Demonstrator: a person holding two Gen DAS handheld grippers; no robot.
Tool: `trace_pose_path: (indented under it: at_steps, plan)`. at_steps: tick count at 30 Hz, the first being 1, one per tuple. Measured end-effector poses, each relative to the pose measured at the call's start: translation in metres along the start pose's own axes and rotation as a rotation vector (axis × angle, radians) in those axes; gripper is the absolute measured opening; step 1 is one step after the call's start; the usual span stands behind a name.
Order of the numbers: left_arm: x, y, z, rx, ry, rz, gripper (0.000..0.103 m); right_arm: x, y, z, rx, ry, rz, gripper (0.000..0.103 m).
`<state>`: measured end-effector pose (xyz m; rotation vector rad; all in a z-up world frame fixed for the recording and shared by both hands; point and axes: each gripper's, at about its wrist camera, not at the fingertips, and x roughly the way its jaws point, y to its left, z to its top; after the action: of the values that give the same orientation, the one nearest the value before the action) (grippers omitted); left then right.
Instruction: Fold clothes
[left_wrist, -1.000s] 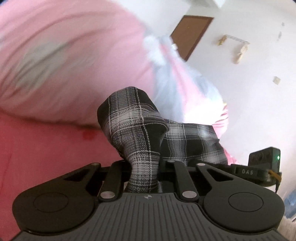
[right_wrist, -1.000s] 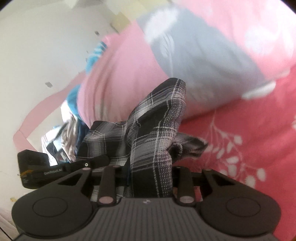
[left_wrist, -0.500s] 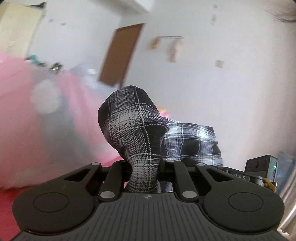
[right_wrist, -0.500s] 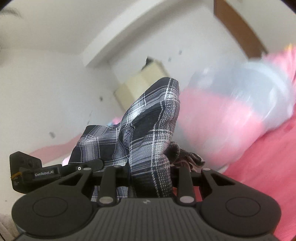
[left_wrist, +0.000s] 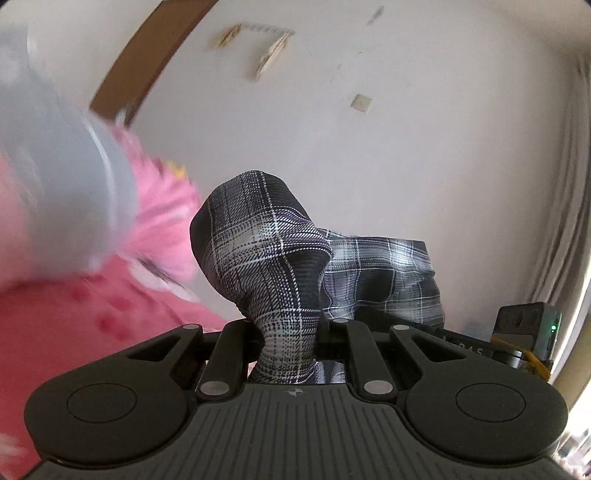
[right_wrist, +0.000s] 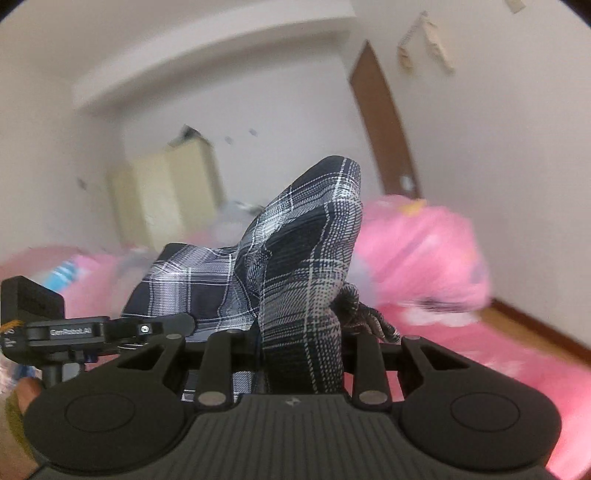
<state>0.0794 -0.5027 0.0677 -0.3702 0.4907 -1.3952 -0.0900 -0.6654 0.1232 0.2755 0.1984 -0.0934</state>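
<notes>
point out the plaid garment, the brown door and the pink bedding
plaid garment (left_wrist: 273, 258), left wrist view, on the bunched fold above the tongs
brown door (right_wrist: 384, 122), right wrist view, on its middle panel
pink bedding (right_wrist: 417, 251), right wrist view, on the heaped part

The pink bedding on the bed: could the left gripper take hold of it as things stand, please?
Probably not. The left gripper is shut on a bunch of the plaid garment, so its jaws are occupied, and the pink bedding lies off to its left, not ahead of it.
</notes>
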Motion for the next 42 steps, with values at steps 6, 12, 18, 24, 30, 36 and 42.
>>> trace_pose_path:
  at_steps: [6,12,18,24,30,36,42]
  plan:
    - [0.115,0.057,-0.007,-0.136,0.048,0.008,0.012,0.071,-0.101,0.033,-0.071,0.164,-0.08,0.03]
    - [0.185,0.151,-0.014,-0.23,0.105,0.147,0.012,0.204,-0.192,0.022,-0.074,0.343,-0.026,0.03]
    - [0.213,0.204,-0.017,-0.324,0.149,0.214,0.013,0.292,-0.224,-0.016,-0.084,0.431,0.025,0.033]
    - [0.211,0.218,-0.009,-0.459,0.205,0.192,0.025,0.291,-0.256,-0.027,0.023,0.439,-0.047,0.065]
    - [0.18,0.224,-0.002,-0.512,0.253,0.187,0.046,0.201,-0.244,0.008,0.082,0.273,-0.164,0.073]
    - [0.163,0.238,0.02,-0.51,0.232,0.27,0.066,0.128,-0.126,-0.016,-0.109,0.24,-0.19,0.085]
    - [0.18,0.257,0.022,-0.501,0.256,0.334,0.071,0.147,-0.016,-0.091,-0.521,0.321,-0.234,0.089]
